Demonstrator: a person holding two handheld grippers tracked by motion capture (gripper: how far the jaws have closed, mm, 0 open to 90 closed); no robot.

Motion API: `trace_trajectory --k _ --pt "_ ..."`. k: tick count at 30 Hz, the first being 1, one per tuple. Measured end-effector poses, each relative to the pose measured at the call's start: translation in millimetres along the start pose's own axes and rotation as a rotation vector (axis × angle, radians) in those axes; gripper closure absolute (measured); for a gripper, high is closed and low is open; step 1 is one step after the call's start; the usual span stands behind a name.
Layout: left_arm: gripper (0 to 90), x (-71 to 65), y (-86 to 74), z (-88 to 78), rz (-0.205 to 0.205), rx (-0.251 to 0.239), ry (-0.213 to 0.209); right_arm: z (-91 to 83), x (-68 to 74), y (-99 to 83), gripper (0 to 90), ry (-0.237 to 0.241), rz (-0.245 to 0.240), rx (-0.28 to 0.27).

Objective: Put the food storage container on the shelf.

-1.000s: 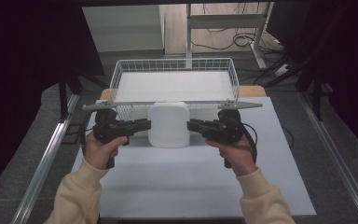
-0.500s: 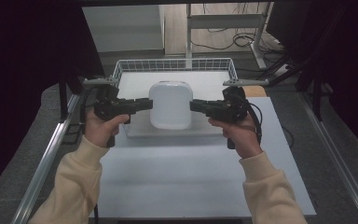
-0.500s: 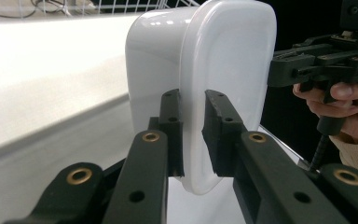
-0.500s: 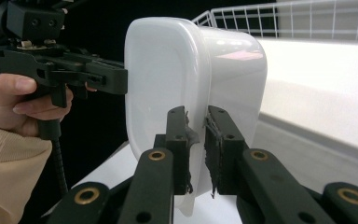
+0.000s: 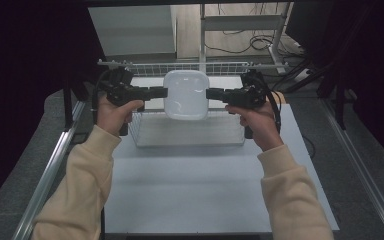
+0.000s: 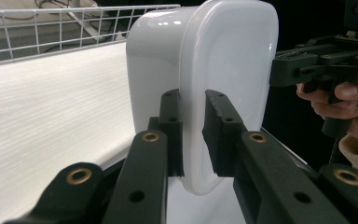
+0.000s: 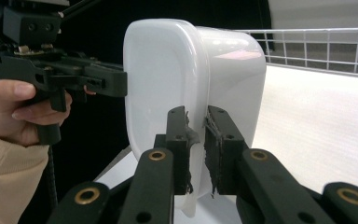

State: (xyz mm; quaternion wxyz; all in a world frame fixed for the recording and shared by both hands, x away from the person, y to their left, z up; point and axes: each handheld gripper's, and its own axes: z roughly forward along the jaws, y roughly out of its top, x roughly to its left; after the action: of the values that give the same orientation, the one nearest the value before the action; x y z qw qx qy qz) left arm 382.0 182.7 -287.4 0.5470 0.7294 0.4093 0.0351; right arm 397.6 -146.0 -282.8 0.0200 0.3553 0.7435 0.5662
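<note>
Two grippers share one load: your left gripper (image 5: 161,92) and right gripper (image 5: 212,94) each pinch the rim of a white tub (image 5: 186,94), jaws nearly closed with only the thin rim between the pads, as both gripper views show. A second ago the tub sat low at the table's (image 5: 190,190) middle, in front of the wire basket (image 5: 187,131); now you have carried it up and away from you, and it hangs in the air over the basket's far edge. You are likely partway through moving it into the basket, with lowering and release left to do. The tub is tipped on edge, its opening facing back toward you and its base toward the far side. Its slightly longer axis runs up and down.
</note>
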Motion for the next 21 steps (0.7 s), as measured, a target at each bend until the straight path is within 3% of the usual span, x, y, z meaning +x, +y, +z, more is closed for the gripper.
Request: trace_trajectory --k 7,11,15,18,20,21 --pt "78.4 12.2 6.5 6.3 -0.035 0.008 -0.015 8.1 -10.5 9.6 79.7 -0.002 0.034 0.016" --pt "78.4 18.5 9.7 12.7 -0.058 0.027 -0.001 14.8 -16.6 13.1 79.2 -0.021 0.047 0.038" --pt "78.3 28.2 11.7 21.8 -0.106 0.036 -0.024 23.7 -30.2 15.2 77.6 -0.04 0.098 0.065" --pt "75.7 32.7 15.5 27.9 -0.121 0.05 -0.013 27.8 -40.4 17.8 75.5 -0.016 0.146 0.066" --pt "74.7 39.2 18.8 31.7 -0.161 0.05 -0.03 31.6 -45.6 19.6 74.0 -0.015 0.168 0.066" --pt "74.3 39.2 18.8 31.7 -0.161 0.05 -0.03 33.3 -48.4 20.9 73.5 -0.015 0.184 0.067"
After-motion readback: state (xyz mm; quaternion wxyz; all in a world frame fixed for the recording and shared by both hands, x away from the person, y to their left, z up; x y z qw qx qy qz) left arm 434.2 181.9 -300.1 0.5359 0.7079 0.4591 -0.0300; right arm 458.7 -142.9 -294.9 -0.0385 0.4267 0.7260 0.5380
